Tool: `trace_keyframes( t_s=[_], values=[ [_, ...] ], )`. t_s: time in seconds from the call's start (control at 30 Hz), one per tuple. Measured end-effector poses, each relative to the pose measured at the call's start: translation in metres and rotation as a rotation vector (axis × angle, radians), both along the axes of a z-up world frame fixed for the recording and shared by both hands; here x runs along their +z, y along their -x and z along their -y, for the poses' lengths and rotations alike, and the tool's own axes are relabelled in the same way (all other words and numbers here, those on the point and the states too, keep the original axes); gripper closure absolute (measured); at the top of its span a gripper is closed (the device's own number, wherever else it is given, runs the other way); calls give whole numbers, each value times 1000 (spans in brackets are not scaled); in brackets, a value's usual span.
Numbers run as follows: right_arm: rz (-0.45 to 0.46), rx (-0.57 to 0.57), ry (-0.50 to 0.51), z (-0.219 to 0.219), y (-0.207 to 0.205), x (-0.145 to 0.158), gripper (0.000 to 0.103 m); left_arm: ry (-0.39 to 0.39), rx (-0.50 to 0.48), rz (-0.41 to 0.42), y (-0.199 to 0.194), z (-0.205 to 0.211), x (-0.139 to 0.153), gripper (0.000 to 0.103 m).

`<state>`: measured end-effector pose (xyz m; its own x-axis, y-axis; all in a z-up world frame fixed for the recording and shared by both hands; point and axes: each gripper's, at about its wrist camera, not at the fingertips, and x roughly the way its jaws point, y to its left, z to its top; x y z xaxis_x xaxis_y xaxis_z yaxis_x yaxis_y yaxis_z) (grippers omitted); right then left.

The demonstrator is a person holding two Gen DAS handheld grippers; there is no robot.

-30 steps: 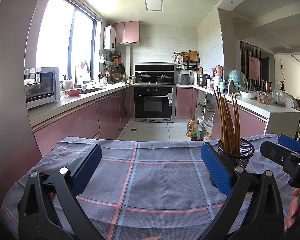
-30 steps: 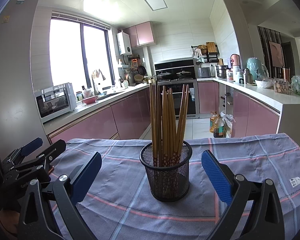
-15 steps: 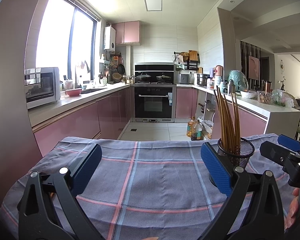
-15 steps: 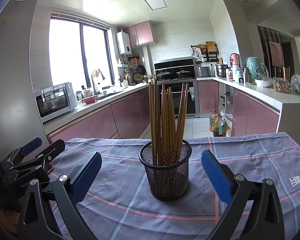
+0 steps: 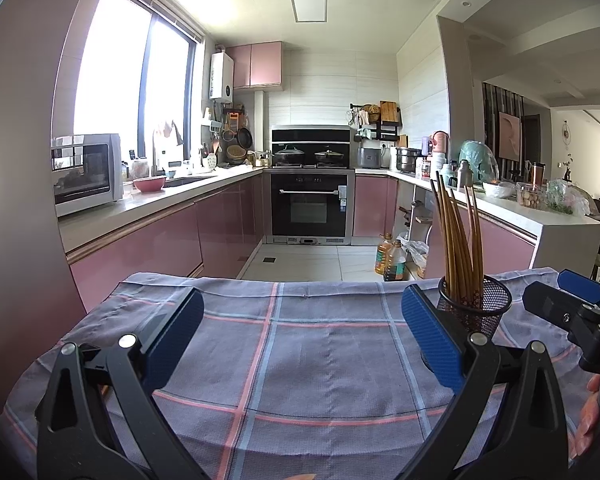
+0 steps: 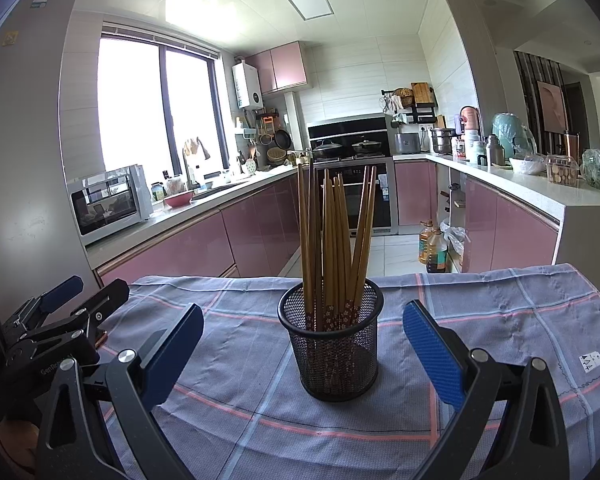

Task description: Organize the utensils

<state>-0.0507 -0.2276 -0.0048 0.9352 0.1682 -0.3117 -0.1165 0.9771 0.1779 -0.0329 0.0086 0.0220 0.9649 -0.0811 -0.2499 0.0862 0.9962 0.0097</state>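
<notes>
Standing upright on the checked cloth [image 6: 500,312] over the counter, the mesh holder [image 6: 332,344] of chopsticks [image 6: 332,240] sits at 12 o'clock between the right gripper's [image 6: 302,344] spread fingers [image 6: 432,348]; the left gripper [image 5: 300,340], at its 9 o'clock, has its fingers spread too, empty.

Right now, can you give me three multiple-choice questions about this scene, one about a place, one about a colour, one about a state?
1. Where do the brown wooden chopsticks stand?
A. in the black wire-mesh cup
B. flat on the cloth
C. in the pink bowl

2. What colour are the pads of the right tongs?
A. red
B. blue
C. white

3. What state are the left tongs in?
A. shut on a chopstick
B. shut, empty
C. open, empty

Answers: 1 A, the sticks rise upright from the mesh cup. 2 B, both pads show blue. 3 C, only the grey checked tablecloth lies between the wide-apart pads.
</notes>
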Motion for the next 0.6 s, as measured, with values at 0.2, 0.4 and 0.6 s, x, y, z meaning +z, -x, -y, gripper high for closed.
trace_keyframes(
  t_s=[0.2,0.4,0.6],
  values=[
    [1,1,2,-1,0,0,6,-2,0,-3,0,0,1,5],
    [-48,-13,25,8,-4,-6,6,-1,6,-45,-10,0,-2,5],
    [-360,-205,102,82,-37,-50,6,-6,17,-231,-45,-22,-26,5]
  ],
)
